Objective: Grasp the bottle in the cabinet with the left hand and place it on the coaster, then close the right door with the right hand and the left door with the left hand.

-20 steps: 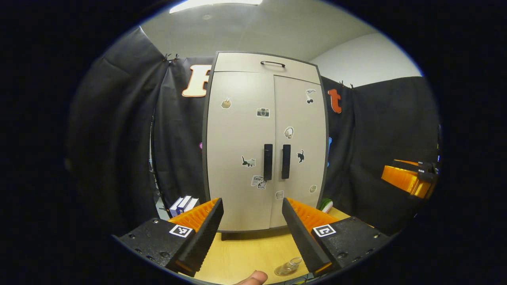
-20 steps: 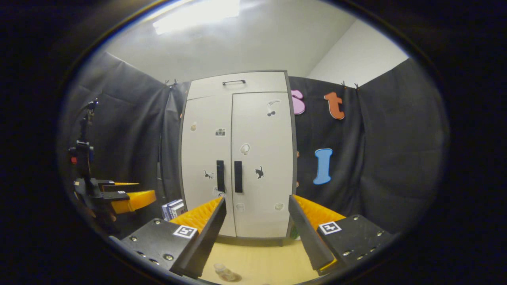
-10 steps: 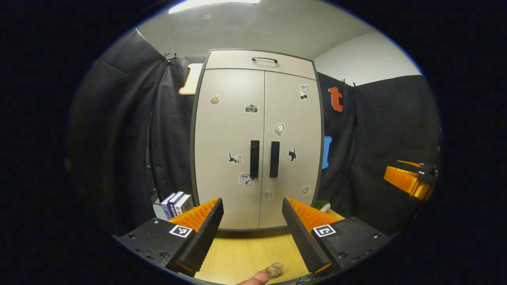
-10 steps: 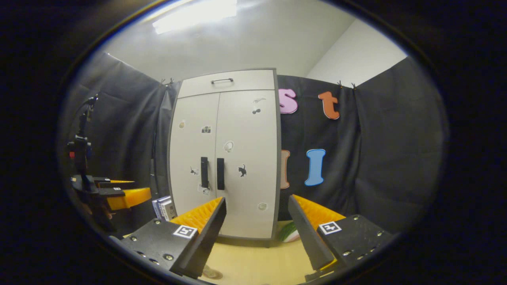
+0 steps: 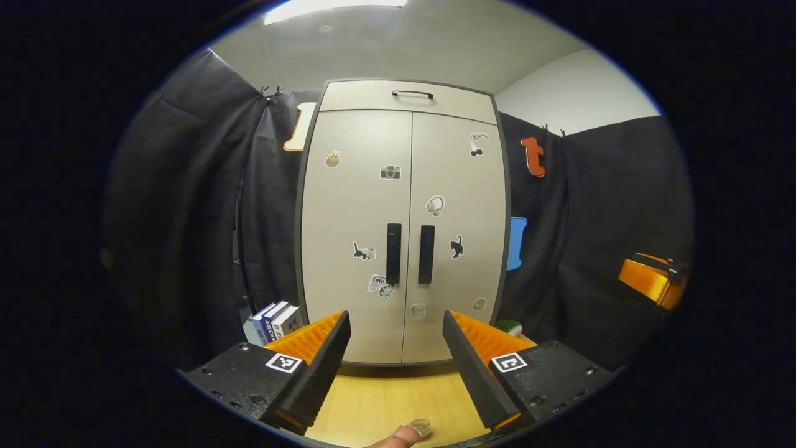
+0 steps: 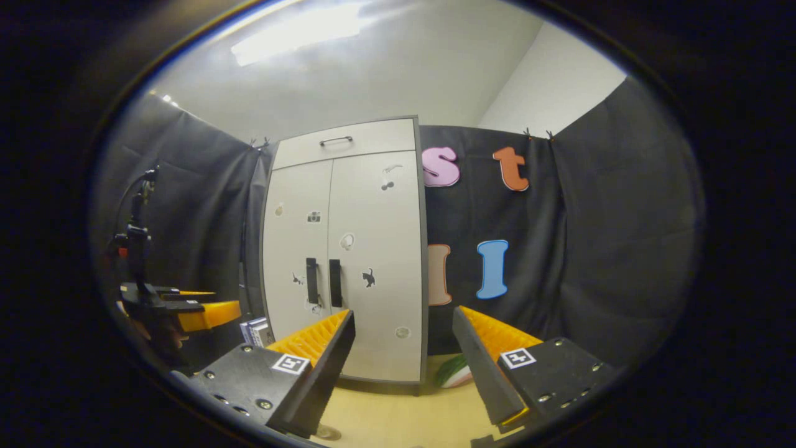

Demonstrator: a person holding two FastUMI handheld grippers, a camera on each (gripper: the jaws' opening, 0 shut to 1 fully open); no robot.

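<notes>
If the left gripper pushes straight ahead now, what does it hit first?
Probably the cabinet: the open left gripper points at its closed doors, low down near the seam, with only bare table between. Depth is unclear.

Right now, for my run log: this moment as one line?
cabinet: both doors shut | bottle: on table | left hand-held gripper: open, empty | right hand-held gripper: open, empty

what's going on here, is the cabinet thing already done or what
A person holds a two-finger gripper in each hand, facing a pale cabinet that stands on a wooden table. Both its doors are shut, the two dark handles side by side. The left gripper and the right gripper are both open, holding nothing and touching nothing. A clear bottle stands on the table near the left gripper; whether a coaster lies under it cannot be told. By how things lie, the job looks about finished.
</notes>
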